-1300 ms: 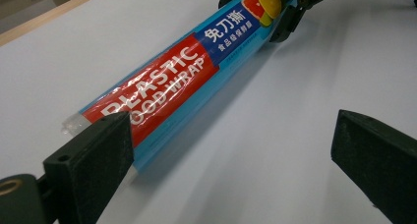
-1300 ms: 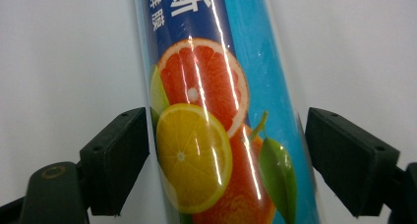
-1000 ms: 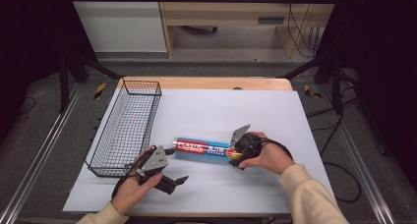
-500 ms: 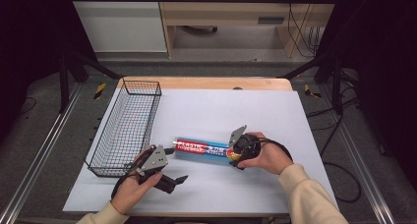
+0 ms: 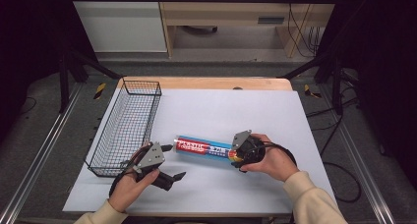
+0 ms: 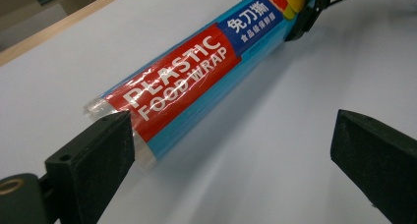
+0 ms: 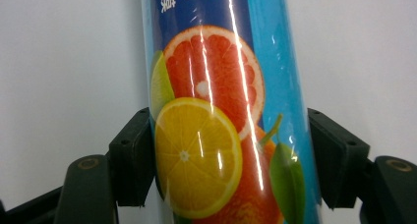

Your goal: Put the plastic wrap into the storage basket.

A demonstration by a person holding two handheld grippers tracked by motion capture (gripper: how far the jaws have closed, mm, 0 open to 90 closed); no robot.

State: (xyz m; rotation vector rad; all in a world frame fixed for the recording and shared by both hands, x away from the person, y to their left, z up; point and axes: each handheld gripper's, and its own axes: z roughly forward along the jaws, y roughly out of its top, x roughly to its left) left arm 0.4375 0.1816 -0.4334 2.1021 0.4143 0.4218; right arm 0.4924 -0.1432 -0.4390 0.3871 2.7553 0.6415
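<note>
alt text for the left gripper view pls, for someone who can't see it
A roll of plastic food wrap, red and blue label, lies diagonally on a white table. The left gripper is open, one black jaw just by the roll's near end, the other well apart. At the roll's far end, the right gripper grips it.

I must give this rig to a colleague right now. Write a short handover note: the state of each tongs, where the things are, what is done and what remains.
Right tongs: shut on the fruit-printed end of the plastic food wrap roll.
Left tongs: open, with one jaw beside the roll's other end and not gripping it.
Roll: lying on the white table, between the two tongs.
Wire basket: on the left side of the table, beside the left hand; nothing inside it.
Done: one end of the roll is gripped.
Left: probably close the left tongs on the free end, then move the roll, perhaps into the basket.
</note>
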